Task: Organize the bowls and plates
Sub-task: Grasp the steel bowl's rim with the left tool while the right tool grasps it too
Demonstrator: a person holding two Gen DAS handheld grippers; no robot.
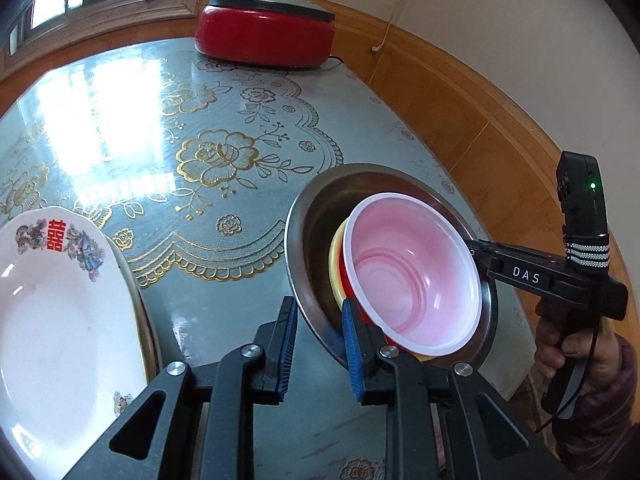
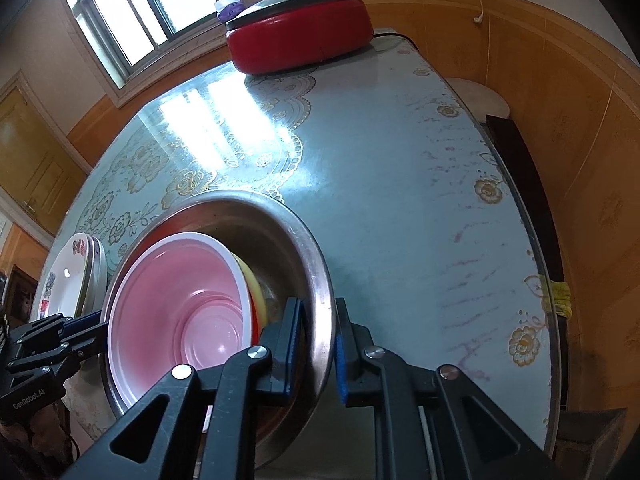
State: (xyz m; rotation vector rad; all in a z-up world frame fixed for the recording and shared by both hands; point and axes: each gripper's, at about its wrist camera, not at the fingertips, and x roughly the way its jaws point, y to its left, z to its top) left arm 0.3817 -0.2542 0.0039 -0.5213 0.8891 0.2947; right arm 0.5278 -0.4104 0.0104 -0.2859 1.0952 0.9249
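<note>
A steel bowl [image 1: 320, 216] [image 2: 320, 280] holds a yellow bowl [image 1: 335, 256] [image 2: 256, 292] and, nested on top, a red bowl with a white rim and pale pink inside [image 1: 412, 272] [image 2: 180, 312]. My left gripper [image 1: 318, 344] straddles the steel bowl's near rim with its jaws apart, one finger inside against the red bowl. My right gripper [image 2: 318, 344] straddles the opposite rim, jaws close on it but with a small gap showing. It also shows in the left wrist view [image 1: 472, 246]. A white plate with a red emblem [image 1: 52, 304] [image 2: 64, 280] lies on a stack to the left.
A red electric pot with a grey lid [image 1: 266, 28] [image 2: 300, 28] stands at the table's far end. The table [image 1: 192, 128] [image 2: 400, 184] has a floral blue cover. Its right edge [image 2: 532, 240] runs along a wood-panelled wall.
</note>
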